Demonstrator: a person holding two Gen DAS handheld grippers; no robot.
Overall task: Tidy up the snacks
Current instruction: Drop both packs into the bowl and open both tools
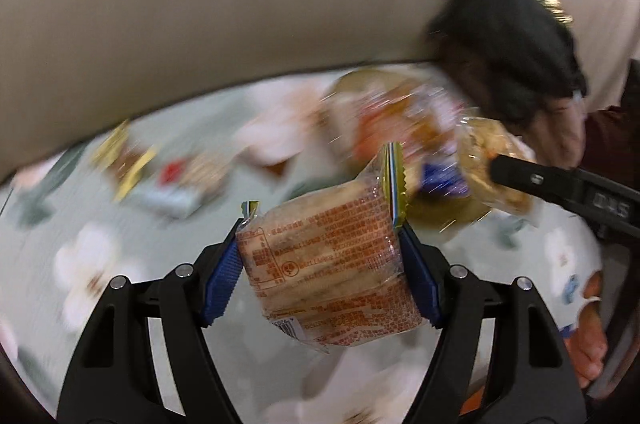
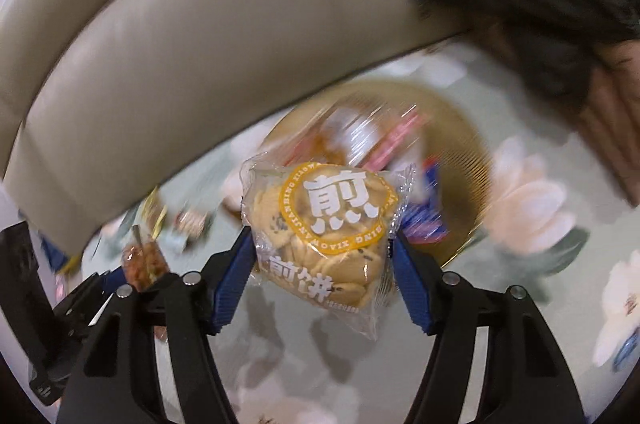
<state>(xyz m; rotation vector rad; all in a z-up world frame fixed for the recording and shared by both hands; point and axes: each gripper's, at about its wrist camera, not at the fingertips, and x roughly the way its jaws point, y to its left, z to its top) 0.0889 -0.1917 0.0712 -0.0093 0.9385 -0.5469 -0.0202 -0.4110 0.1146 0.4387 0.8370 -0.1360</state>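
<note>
Gripping snack packs: left gripper [image 1: 320, 260] cracker pack [image 1: 324, 264], right gripper [image 2: 322, 252] pancake pack [image 2: 324, 224].

My left gripper [image 1: 320, 264] has its blue-padded fingers [image 1: 222, 280] pressed against both sides of a packet, my right gripper [image 2: 322, 260] likewise pinches its own between blue pads [image 2: 412, 284], both held above the surface.

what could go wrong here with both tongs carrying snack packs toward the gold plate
The gold plate already looks heaped with wrappers, so an added pack may slide off. The left tongs pinch the cracker pack by its slippery film ends. The right tongs and their pancake pack crowd the same spot, risking a bump.
</note>
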